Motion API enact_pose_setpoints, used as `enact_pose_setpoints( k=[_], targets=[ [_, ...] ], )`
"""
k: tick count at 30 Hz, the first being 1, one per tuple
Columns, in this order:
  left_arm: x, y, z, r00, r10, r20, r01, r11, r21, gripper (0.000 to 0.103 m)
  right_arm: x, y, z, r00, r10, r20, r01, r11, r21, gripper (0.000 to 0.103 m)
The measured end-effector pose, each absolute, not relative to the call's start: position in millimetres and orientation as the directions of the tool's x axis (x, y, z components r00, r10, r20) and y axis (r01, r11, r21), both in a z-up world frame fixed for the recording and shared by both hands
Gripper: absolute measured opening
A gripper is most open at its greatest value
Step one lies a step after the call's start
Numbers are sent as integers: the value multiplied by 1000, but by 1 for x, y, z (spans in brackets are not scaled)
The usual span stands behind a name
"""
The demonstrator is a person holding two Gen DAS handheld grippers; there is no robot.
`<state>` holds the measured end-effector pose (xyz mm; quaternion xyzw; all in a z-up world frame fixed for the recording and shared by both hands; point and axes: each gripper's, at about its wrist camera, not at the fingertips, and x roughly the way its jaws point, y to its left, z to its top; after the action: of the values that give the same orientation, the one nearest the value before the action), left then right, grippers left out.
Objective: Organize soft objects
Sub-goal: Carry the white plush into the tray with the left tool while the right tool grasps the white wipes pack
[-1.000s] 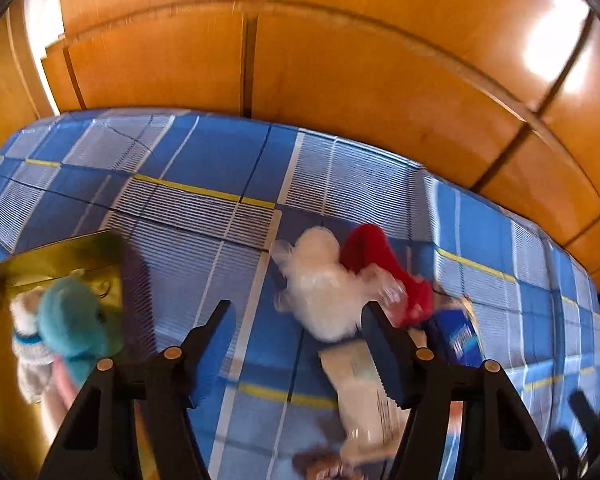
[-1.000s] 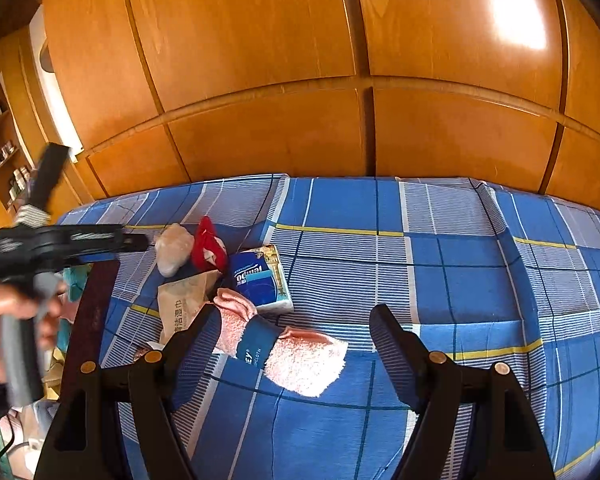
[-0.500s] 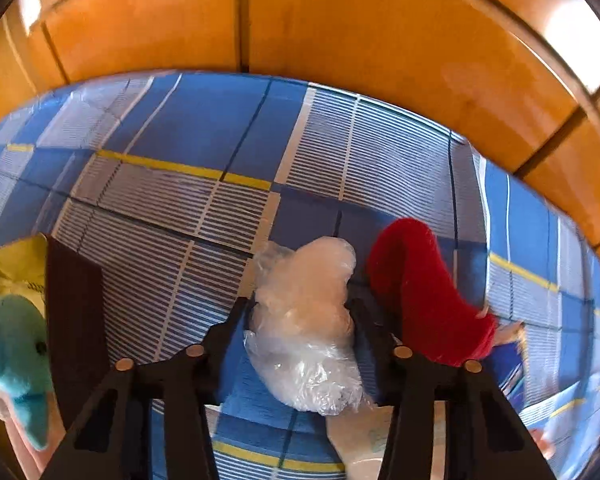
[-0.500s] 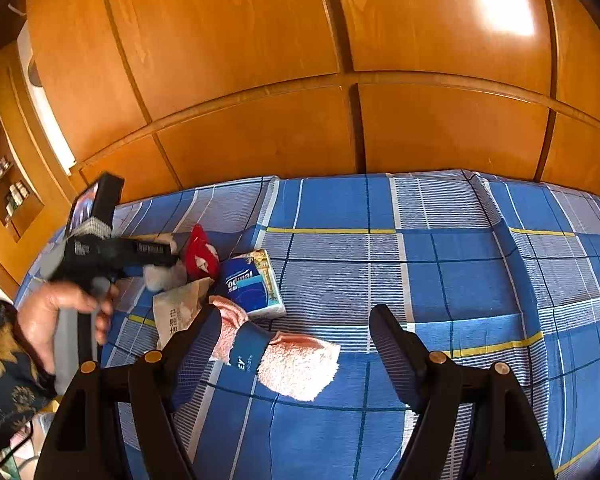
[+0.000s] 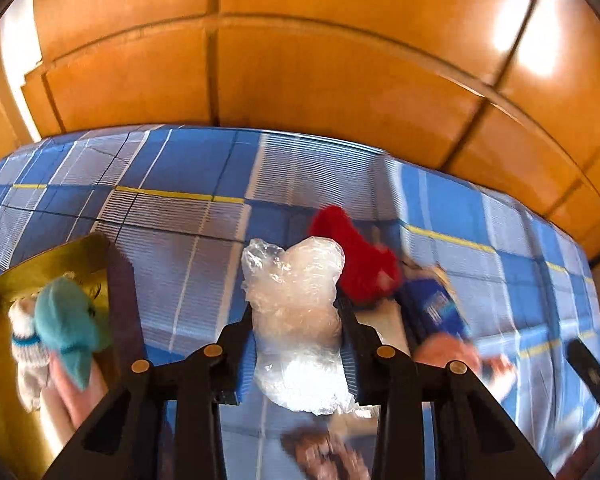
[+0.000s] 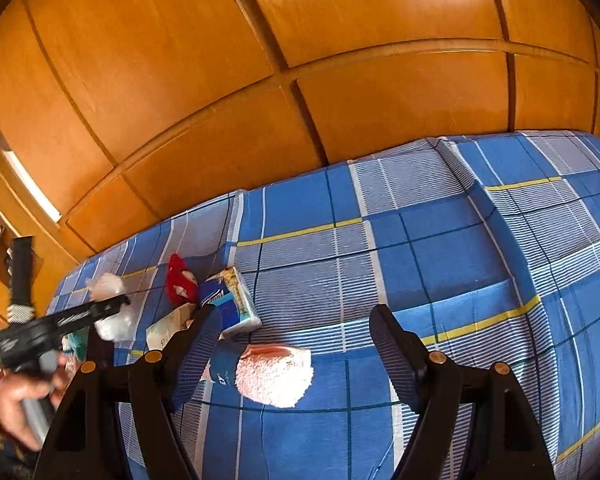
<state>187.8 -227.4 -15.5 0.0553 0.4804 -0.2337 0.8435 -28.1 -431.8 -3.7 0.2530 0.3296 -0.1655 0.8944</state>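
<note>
My left gripper (image 5: 296,320) is shut on a white soft toy in a clear plastic bag (image 5: 296,300) and holds it above the blue checked bedspread (image 5: 188,216); the bagged toy also shows in the right wrist view (image 6: 108,300). A red soft toy (image 5: 356,248) lies just right of it. A gold box (image 5: 40,268) at the left holds a teal plush (image 5: 66,320) and a white plush (image 5: 24,332). My right gripper (image 6: 296,320) is open over a pink rolled towel with a blue band (image 6: 268,372).
A blue tissue pack (image 6: 230,304) and a beige paper packet (image 6: 168,326) lie beside the red toy (image 6: 180,280). Wooden wardrobe doors (image 6: 300,60) stand behind the bed. The person's hand with the left gripper (image 6: 60,320) is at the left.
My left gripper moved in and shut on the bagged white toy, then lifted it off the bedspread. My right gripper tilted and stayed open over the pink towel.
</note>
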Motion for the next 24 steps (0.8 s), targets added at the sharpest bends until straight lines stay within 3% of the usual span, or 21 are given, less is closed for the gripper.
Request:
enact_pose_setpoints(
  k=[13,24],
  targets=[
    [79,-185,17,399,-488,-776,614,771,-169,37,-5,-385,-21,678,-108,-727,335,926,174,78],
    [51,-115,22,424,-518,-743,570,790,-226,37,41,-313,-14,669,62,-741,113,976,184,78]
  ],
)
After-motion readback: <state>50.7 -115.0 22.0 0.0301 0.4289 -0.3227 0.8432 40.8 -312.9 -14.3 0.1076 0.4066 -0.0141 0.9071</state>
